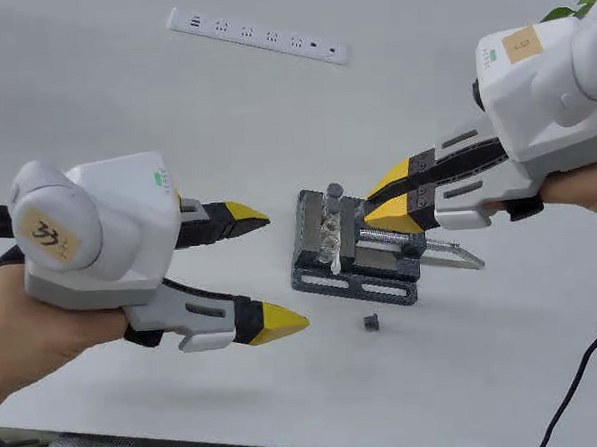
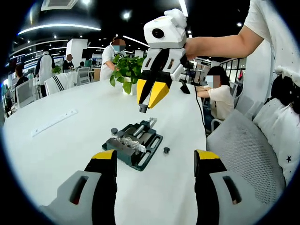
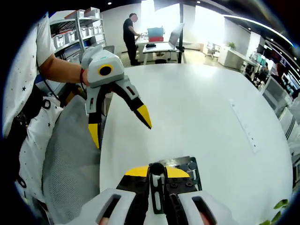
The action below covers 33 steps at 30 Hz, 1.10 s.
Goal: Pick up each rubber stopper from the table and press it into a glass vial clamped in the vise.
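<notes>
A dark bench vise [image 1: 353, 271] sits mid-table with clear glass vials [image 1: 330, 237] clamped in it; one vial carries a grey stopper [image 1: 334, 192]. My right gripper [image 1: 371, 207] hovers just above the vise's right side, shut on a small dark rubber stopper [image 3: 157, 168], also seen as the pinched stopper [image 2: 143, 108]. A loose stopper [image 1: 372, 322] lies on the table in front of the vise. My left gripper [image 1: 284, 271] is left of the vise, open and holding nothing; the left gripper view has the vise [image 2: 136, 142] and loose stopper [image 2: 166, 150] ahead of its jaws.
A white power strip [image 1: 259, 33] lies at the far edge of the table. A black cable [image 1: 585, 369] runs off the right front. A potted plant [image 2: 125, 70] stands at the far end, a mesh chair [image 2: 243, 150] beside the table, and people behind.
</notes>
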Each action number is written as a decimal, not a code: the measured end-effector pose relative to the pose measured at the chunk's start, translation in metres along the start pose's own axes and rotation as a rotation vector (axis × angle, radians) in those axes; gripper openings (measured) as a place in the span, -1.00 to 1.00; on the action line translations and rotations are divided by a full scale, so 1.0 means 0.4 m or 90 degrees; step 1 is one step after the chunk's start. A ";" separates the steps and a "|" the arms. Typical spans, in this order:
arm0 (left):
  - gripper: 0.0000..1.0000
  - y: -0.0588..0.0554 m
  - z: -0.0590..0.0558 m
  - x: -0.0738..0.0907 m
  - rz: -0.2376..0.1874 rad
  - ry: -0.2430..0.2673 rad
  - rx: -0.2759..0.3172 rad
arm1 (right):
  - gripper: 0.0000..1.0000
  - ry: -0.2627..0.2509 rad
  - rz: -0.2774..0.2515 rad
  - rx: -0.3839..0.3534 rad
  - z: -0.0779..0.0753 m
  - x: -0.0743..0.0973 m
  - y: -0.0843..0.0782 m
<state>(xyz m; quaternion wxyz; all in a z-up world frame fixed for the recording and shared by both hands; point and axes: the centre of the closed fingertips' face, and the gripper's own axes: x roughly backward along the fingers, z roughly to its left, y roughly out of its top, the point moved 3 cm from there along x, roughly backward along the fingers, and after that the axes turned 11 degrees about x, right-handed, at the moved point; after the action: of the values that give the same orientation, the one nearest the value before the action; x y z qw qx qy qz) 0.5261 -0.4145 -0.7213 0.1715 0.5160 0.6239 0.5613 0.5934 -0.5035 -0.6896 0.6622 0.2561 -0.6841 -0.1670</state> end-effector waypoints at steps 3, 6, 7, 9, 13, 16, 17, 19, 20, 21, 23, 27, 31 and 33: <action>0.45 -0.007 0.003 -0.001 -0.003 -0.001 -0.002 | -0.89 0.000 0.018 0.000 -0.015 -0.019 -0.005; 0.62 -0.008 0.005 -0.003 -0.015 -0.003 -0.002 | -0.89 0.002 0.035 -0.004 -0.025 -0.035 -0.008; 0.65 -0.010 0.007 -0.003 -0.016 -0.003 0.000 | -0.89 0.002 0.040 -0.005 -0.028 -0.039 -0.009; 0.74 -0.013 0.009 -0.005 -0.024 -0.006 -0.004 | -0.89 0.005 0.052 -0.007 -0.035 -0.051 -0.013; 0.87 -0.017 0.011 -0.008 -0.035 -0.013 -0.008 | -0.89 0.009 0.078 -0.011 -0.052 -0.077 -0.030; 0.98 -0.020 0.011 -0.009 -0.045 -0.022 -0.001 | -0.89 0.012 0.096 -0.012 -0.055 -0.095 -0.037; 0.98 -0.022 0.010 -0.010 -0.046 -0.023 -0.004 | -0.89 0.014 0.102 -0.012 -0.057 -0.101 -0.041; 0.98 -0.032 0.010 -0.012 -0.039 -0.027 0.000 | -0.89 0.016 0.114 -0.012 -0.059 -0.113 -0.048; 0.98 -0.035 0.008 -0.012 -0.039 -0.029 -0.003 | -0.89 0.021 0.122 -0.012 -0.059 -0.121 -0.052; 0.98 -0.037 0.007 -0.012 -0.039 -0.030 -0.003 | -0.89 0.022 0.128 -0.011 -0.059 -0.125 -0.054; 0.98 -0.040 0.006 -0.012 -0.040 -0.033 0.003 | -0.89 0.027 0.141 -0.007 -0.062 -0.140 -0.063; 0.98 -0.037 0.007 -0.010 -0.052 -0.031 0.009 | -0.89 0.031 0.163 -0.001 -0.068 -0.155 -0.079; 0.98 -0.037 0.010 -0.006 -0.059 -0.030 0.014 | -0.89 0.037 0.170 -0.003 -0.067 -0.164 -0.083; 0.98 -0.037 0.010 -0.005 -0.063 -0.030 0.011 | -0.89 0.038 0.176 -0.003 -0.069 -0.171 -0.092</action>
<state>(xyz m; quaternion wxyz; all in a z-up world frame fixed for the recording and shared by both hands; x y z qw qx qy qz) 0.5235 -0.4119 -0.7362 0.2095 0.4993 0.6490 0.5344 0.6251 -0.4912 -0.7645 0.6997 0.1626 -0.6923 -0.0680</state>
